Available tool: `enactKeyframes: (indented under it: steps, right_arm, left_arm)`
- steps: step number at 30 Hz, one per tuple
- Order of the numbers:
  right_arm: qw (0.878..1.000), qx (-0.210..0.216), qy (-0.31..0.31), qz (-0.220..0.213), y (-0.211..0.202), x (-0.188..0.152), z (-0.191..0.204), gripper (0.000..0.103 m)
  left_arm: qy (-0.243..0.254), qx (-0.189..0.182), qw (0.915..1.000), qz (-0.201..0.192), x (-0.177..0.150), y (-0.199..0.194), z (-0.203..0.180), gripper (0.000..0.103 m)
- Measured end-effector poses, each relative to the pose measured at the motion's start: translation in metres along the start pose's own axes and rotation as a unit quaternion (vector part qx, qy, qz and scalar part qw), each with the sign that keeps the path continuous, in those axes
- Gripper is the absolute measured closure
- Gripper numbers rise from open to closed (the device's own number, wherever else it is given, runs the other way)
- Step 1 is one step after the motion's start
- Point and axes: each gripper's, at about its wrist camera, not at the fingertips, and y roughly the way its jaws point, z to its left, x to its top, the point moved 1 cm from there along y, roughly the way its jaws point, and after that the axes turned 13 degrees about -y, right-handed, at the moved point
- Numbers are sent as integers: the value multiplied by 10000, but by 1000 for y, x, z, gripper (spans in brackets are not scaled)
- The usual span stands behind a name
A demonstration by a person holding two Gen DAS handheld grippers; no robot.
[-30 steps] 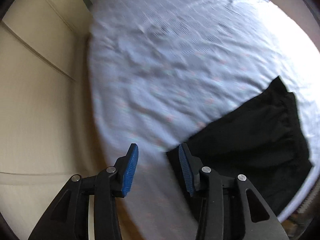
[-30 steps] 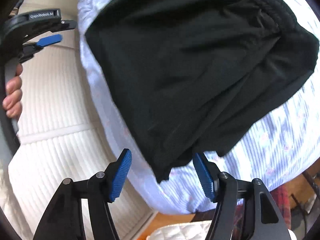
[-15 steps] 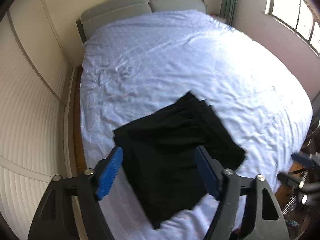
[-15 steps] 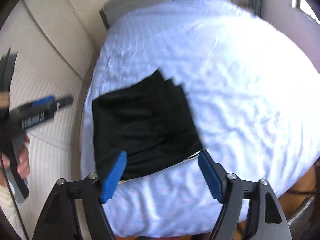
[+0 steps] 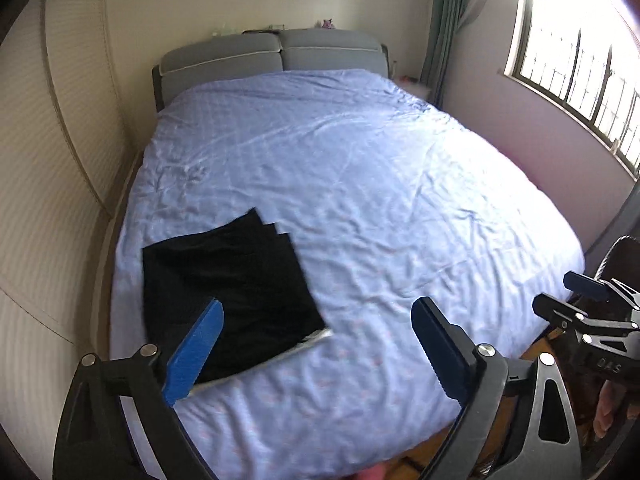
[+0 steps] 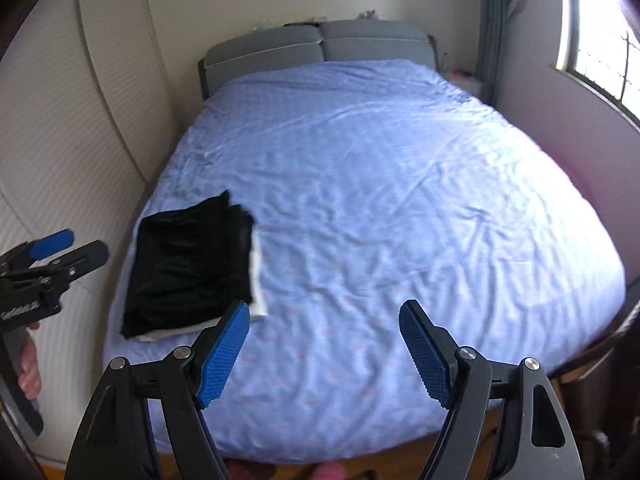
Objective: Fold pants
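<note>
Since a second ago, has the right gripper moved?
Yes. The right gripper has pulled back and up from the pants; the headboard is now visible.

pants: we see plain black, with a white strip showing at their edge
bedspread: we see pale blue with a fine check and faint pink specks
headboard: grey with a pale piping line
curtain: dull green
wall panels: cream, finely ribbed
left gripper: black, blue pads
right gripper: black, blue pads

The black pants lie folded into a flat, roughly square stack on the blue bedsheet. They rest near the sheet's front left corner, with staggered layers visible at the far edge and a white strip showing under the near edge.
</note>
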Motion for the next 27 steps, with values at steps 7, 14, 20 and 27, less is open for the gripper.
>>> enactKeyframes:
  steps: [7,14,20,27]
  right_arm:
    - [9997,-120,93,-173,-25,-15,-54,25]
    - [9994,-193,117,-265,-38,-22,-90,25]
    - [9988,-294,264,-294,-40,-27,-132,25]
    - [9989,-283,35,-359,-31,-21,-203,25]
  left_arm:
    - [-143,23,9995,-280,-18,-10,-67,3]
    - [-132,7,9995,-296,-26,-5,-109,0]
    - [-140,55,9995,-287,-25,8,-143,0]
    - [-320,435,9974,-469,-33,35,-208,0]
